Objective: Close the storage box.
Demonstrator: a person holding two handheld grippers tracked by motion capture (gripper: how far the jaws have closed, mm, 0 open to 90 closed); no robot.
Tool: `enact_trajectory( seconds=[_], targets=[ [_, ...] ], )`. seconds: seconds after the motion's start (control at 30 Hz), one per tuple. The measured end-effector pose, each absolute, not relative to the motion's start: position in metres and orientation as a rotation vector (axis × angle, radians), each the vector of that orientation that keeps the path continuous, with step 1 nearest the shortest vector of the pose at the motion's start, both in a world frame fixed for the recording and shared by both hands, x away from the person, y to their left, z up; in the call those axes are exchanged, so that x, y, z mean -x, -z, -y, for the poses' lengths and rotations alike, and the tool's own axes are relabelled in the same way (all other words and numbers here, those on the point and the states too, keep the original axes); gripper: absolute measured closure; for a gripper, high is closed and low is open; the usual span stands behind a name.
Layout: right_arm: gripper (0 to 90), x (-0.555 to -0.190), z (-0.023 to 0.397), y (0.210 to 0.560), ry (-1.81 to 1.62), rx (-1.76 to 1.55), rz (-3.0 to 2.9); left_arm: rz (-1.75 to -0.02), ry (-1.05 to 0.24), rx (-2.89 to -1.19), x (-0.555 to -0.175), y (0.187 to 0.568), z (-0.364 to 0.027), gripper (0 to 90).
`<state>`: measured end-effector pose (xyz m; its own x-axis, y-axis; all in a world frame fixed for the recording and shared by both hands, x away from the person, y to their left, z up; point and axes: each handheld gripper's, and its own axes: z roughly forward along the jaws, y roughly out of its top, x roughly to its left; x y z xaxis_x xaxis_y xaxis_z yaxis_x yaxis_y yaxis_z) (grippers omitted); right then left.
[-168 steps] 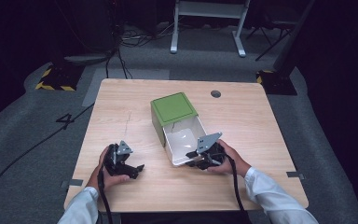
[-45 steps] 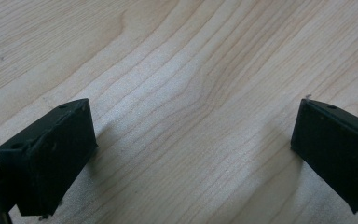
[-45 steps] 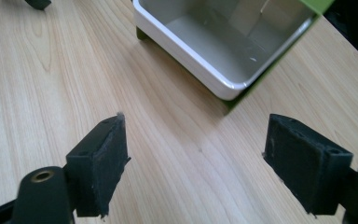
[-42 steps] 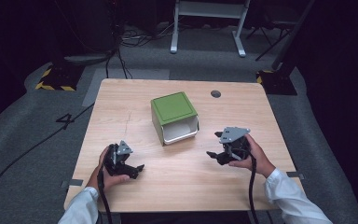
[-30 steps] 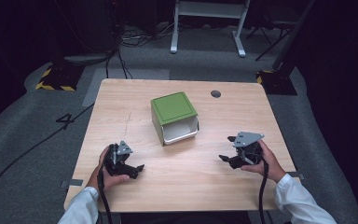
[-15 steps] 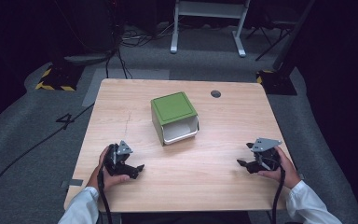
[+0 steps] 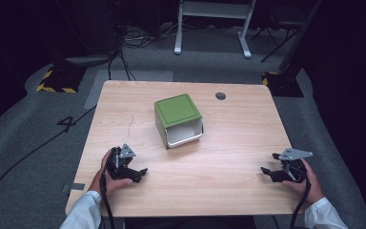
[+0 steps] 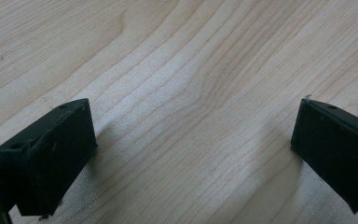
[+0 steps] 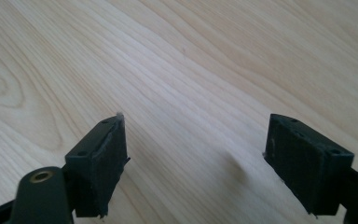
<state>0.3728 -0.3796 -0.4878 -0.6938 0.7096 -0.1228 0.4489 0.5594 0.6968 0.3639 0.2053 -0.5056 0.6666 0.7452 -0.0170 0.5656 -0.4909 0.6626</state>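
Observation:
A green box (image 7: 177,110) with a white drawer (image 7: 185,135) pushed nearly flush into its front stands at the middle of the wooden table (image 7: 238,129). My left gripper (image 7: 140,172) rests on the table near the front left, held by a hand, open and empty. My right gripper (image 7: 269,170) rests near the front right corner, far from the box, open and empty. In the left gripper view both jaws stand wide apart over bare wood (image 8: 191,140). The right gripper view also has its jaws spread over bare wood (image 9: 196,116).
A dark round hole (image 7: 220,96) sits in the table's far right part. Cables (image 7: 124,52) and a white stand's legs (image 7: 209,28) lie on the grey floor behind the table. The table's front edge runs just below both hands.
The drawer, pulled out with the right gripper at it 5.6 s ago, is now pushed in. The right gripper has drawn back right and toward the front corner. The left gripper has stayed still.

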Motion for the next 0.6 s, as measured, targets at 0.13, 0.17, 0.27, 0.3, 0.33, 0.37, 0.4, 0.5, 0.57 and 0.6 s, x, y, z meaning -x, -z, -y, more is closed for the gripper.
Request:
enact_trajectory(
  seconds=[0.13,0.17,0.27,0.3,0.33,0.37,0.4,0.5,0.57,0.6],
  targets=[
    [19.4,-0.370,0.391,0.496,-0.926,-1.012,-2.375,-1.008,-0.359,-2.232,-0.364,0.506,-0.205,0.1],
    [19.6,-0.369,0.394,0.497,-0.948,-1.032,-2.369,-1.008,-0.359,-2.232,-0.364,0.506,-0.205,0.1],
    [18.2,-0.367,0.400,0.500,-0.979,-1.065,-2.349,-1.007,-0.360,-2.233,-0.364,0.506,-0.205,0.1],
    [17.6,-0.367,0.401,0.502,-0.998,-1.081,-2.336,-1.007,-0.360,-2.233,-0.364,0.506,-0.205,0.1],
    [17.4,-0.366,0.402,0.503,-1.009,-1.099,-2.329,-1.007,-0.360,-2.233,-0.364,0.506,-0.205,0.1],
    [16.5,-0.366,0.403,0.503,-1.013,-1.107,-2.325,-1.007,-0.360,-2.233,-0.364,0.506,-0.205,0.1],
    [16.5,-0.366,0.403,0.503,-1.013,-1.107,-2.325,-1.007,-0.360,-2.233,-0.364,0.506,-0.205,0.1],
    [15.9,-0.368,0.403,0.504,-1.022,-1.123,-2.331,-1.007,-0.360,-2.233,-0.364,0.506,-0.205,0.1],
    [15.9,-0.368,0.403,0.504,-1.023,-1.122,-2.331,-1.007,-0.360,-2.233,-0.364,0.506,-0.205,0.1],
    [15.8,-0.368,0.403,0.504,-1.022,-1.123,-2.331,-1.007,-0.360,-2.233,-0.364,0.506,-0.205,0.1]
  ],
)
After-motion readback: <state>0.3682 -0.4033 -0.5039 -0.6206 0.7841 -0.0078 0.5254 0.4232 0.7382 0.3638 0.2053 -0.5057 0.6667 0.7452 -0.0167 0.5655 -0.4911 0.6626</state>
